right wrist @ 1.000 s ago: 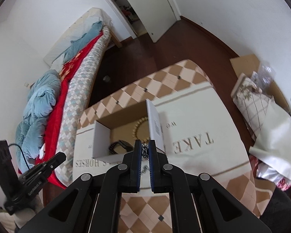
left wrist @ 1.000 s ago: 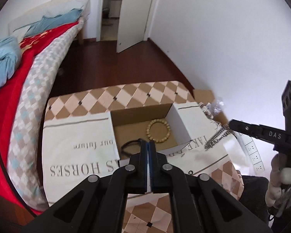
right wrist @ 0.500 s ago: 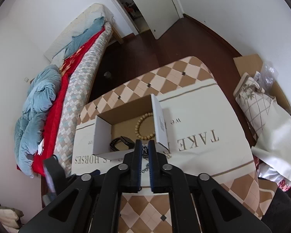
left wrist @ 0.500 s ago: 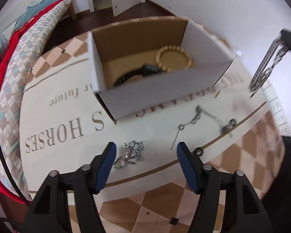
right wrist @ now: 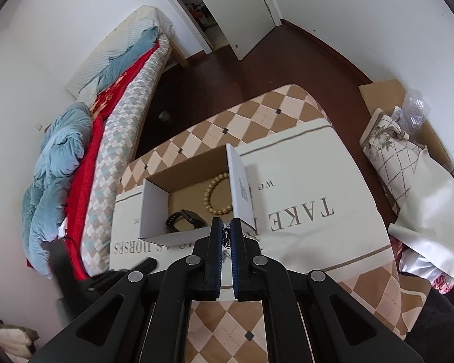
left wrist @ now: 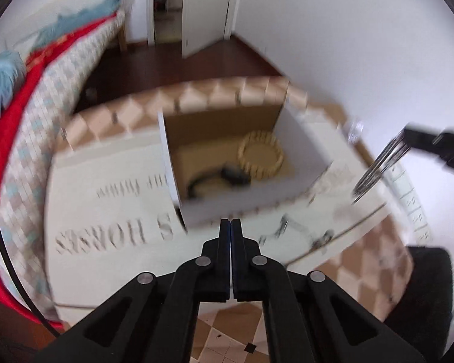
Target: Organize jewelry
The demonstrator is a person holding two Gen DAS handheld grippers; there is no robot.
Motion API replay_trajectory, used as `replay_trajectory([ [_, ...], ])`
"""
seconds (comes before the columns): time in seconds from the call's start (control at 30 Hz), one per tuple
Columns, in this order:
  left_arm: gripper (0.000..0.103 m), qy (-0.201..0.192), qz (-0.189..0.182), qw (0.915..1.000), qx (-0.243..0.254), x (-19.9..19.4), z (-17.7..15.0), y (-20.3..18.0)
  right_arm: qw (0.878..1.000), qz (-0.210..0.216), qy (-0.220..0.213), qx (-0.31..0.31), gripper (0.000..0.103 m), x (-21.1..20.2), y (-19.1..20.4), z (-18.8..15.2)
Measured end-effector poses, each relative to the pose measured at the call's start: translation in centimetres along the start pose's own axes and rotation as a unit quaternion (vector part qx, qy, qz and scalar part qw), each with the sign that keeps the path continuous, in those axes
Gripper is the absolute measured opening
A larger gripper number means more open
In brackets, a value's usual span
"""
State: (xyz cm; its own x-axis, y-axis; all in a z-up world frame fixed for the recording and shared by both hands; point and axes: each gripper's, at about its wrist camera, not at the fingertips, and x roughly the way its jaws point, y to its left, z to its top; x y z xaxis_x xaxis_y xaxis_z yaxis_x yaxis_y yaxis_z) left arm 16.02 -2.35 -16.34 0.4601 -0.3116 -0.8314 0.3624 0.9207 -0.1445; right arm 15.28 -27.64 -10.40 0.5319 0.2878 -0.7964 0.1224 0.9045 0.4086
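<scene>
An open white cardboard box [left wrist: 305,139] [right wrist: 154,208] sits on the table and holds a wooden bead bracelet [left wrist: 261,157] [right wrist: 216,195] and a black band [left wrist: 221,177] [right wrist: 184,219]. My right gripper [right wrist: 226,230] is shut on a silver chain [right wrist: 226,236], which hangs from it to the right of the box in the left wrist view [left wrist: 378,168]. My left gripper [left wrist: 230,222] is shut, above the table just in front of the box. I cannot tell whether it holds anything. Another silver chain [left wrist: 302,234] lies on the cloth, blurred.
The table carries a cream cloth with lettering [right wrist: 302,211] over a brown checked cover [right wrist: 227,326]. A bed with red and blue bedding [right wrist: 84,151] stands to the left. Bags and a cardboard box [right wrist: 408,151] lie on the floor at the right.
My left gripper went from shut to wide open above a silver chain cluster, then shut again and rose. The cluster is out of sight. My right gripper still holds its chain, higher.
</scene>
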Motion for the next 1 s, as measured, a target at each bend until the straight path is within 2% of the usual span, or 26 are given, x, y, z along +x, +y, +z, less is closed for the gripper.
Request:
replay_trajectory([
  [0.1,0.0,-0.036,-0.008,0.9993,0.011,-3.1,2.9,-0.1,1.0,0.008,-0.008,-0.006,0.005,-0.4,0.9,0.8],
  [0.17,0.001,-0.039,-0.034,0.9984,0.022,-3.9,3.9,0.0,1.0,0.013,-0.015,-0.011,0.005,-0.7,1.6,1.4],
  [0.23,0.006,-0.039,-0.043,0.9981,0.022,-3.7,3.9,0.4,1.0,0.017,-0.019,-0.014,0.005,-0.9,2.1,1.7],
  [0.3,0.037,-0.013,-0.038,0.9989,0.023,-2.1,3.1,0.7,0.999,0.019,-0.02,-0.017,0.005,-0.9,2.5,1.8],
  [0.33,0.068,0.001,-0.031,0.9993,0.018,-1.2,2.5,0.7,0.999,0.019,-0.019,-0.017,0.005,-0.9,2.6,1.7],
  [0.37,0.072,0.013,-0.029,0.9995,0.009,-0.1,1.7,0.9,1.0,0.019,-0.017,-0.017,0.005,-0.8,2.6,1.5],
  [0.43,0.072,0.04,-0.033,0.9986,0.001,2.0,-0.1,0.9,1.0,0.016,-0.011,-0.015,0.005,-0.4,2.4,1.1],
  [0.63,0.071,0.111,0.005,0.9931,0.037,8.0,-3.1,0.1,1.0,0.004,0.007,0.001,0.005,0.6,0.7,-0.1],
  [0.67,0.063,0.118,0.011,0.992,0.042,8.6,-3.4,0.1,1.0,0.002,0.008,0.005,0.005,0.7,0.4,-0.3],
  [0.7,0.051,0.123,0.011,0.9913,0.046,9.0,-3.6,0.0,1.0,0.001,0.008,0.007,0.005,0.7,0.1,-0.3],
  [0.77,0.004,0.112,0.027,0.9911,0.067,9.0,-3.8,-0.5,1.0,-0.001,0.007,0.012,0.005,0.8,-0.3,-0.3],
  [0.87,0.001,0.113,0.013,0.9907,0.076,8.8,-3.9,-0.8,1.0,-0.003,0.007,0.017,0.005,0.9,-0.7,-0.2],
  [1.0,0.001,0.107,0.007,0.9927,0.055,8.0,-4.1,-0.1,1.0,-0.001,0.005,0.018,0.005,0.9,-0.7,-0.2],
])
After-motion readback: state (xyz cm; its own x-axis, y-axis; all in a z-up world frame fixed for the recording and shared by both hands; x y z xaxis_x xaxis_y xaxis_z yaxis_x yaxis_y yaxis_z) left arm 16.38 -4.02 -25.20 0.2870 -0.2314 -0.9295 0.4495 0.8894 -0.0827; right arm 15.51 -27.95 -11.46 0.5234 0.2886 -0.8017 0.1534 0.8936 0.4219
